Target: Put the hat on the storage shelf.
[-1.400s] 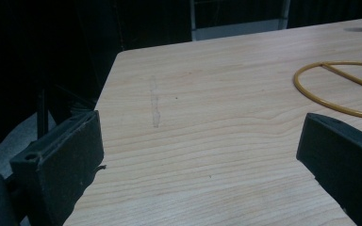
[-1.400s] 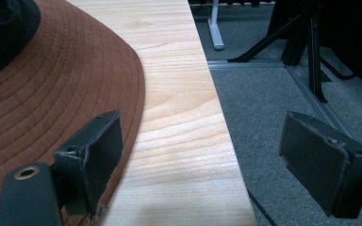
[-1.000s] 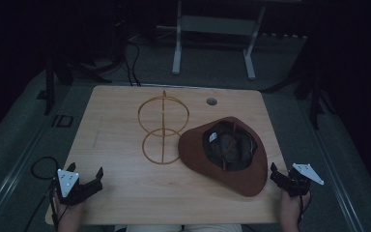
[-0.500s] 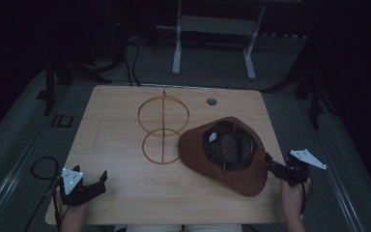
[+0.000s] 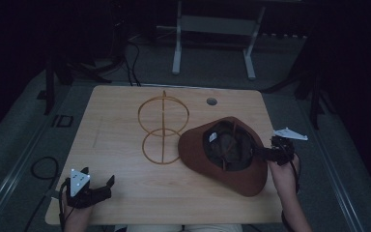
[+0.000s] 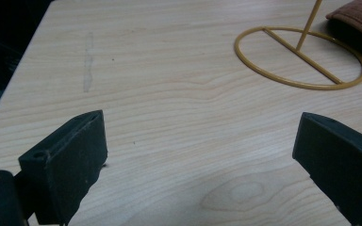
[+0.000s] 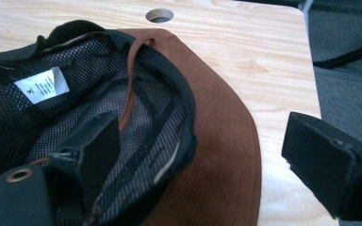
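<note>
We work on a pale wooden surface (image 5: 125, 111), and the biggest thing on it is the brown hat (image 5: 251, 176), lying upside down at the right half with its brim spread flat and its mesh-lined crown opening upward. Just left of it, with the brim's edge against or over the base ring, stands the gold wire hat stand (image 5: 163, 126): a flat ring on the wood, an upright rod, and a hoop on top.

Our right gripper (image 5: 260, 152) sits at the hat's right edge with its jaws spread wide and nothing held. In the right gripper view one jaw hangs over the black lining and the other outside the brim (image 7: 226, 155), so the brim and sweatband lie between them. We judge the step to be taking hold of the hat here. To do it well, we should lower until the brim sits deep between the jaws, then close firmly on brim and band together, keeping the loose leather cord (image 7: 131, 80) out of the bite.

Our left gripper (image 5: 107, 186) rests open at the near left corner, well apart from the hat, free to steady the stand's base (image 6: 301, 59).
</note>
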Demonstrator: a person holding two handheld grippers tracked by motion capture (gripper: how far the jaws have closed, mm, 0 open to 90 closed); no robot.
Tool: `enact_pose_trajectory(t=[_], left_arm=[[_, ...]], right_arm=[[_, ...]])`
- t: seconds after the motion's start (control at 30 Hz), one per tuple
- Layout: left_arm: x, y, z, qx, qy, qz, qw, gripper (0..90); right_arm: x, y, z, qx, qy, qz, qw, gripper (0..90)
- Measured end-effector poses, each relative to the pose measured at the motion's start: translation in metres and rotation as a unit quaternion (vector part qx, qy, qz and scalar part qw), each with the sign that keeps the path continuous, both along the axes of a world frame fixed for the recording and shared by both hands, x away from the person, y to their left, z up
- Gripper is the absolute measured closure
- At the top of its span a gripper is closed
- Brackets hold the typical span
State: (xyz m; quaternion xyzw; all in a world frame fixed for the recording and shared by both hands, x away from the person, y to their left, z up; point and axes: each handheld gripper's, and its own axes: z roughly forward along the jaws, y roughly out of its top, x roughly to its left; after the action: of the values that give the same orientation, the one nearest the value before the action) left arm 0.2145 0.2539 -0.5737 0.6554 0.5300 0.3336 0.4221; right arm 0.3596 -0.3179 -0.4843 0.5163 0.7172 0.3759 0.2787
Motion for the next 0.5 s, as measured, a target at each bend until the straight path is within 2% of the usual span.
enact_pose_trajectory(t=[0.07,0.1,0.23,0.3,0.37,0.4,0.5], left_arm=[[0.000,0.000,0.000,-0.002,0.000,-0.002,1.0000,4.4],[0.000,-0.001,0.000,-0.002,0.000,-0.003,1.0000,4.4],[0.000,-0.003,0.001,0.001,0.002,-0.006,1.0000,4.4],[0.001,-0.003,0.001,0.000,0.004,-0.006,1.0000,4.4],[0.001,-0.004,0.000,-0.001,0.004,-0.004,1.0000,4.4],[0.001,-0.003,0.001,-0.004,0.005,-0.006,1.0000,4.4],[0.001,-0.004,0.001,-0.004,0.006,-0.009,0.9999,4.4]], right_arm=[[0.004,0.003,0.000,0.004,-0.001,-0.006,1.0000,14.7],[0.007,0.004,0.000,0.005,0.009,-0.002,0.9999,15.1],[0.021,0.012,-0.003,-0.018,0.022,0.005,0.9996,16.4],[0.029,0.015,-0.005,-0.013,0.041,0.013,0.9990,17.8],[0.038,0.016,-0.008,-0.004,0.057,0.016,0.9983,24.9],[0.041,0.017,-0.009,-0.003,0.060,0.015,0.9981,24.9],[0.051,0.022,-0.014,-0.016,0.072,0.005,0.9973,27.4]])
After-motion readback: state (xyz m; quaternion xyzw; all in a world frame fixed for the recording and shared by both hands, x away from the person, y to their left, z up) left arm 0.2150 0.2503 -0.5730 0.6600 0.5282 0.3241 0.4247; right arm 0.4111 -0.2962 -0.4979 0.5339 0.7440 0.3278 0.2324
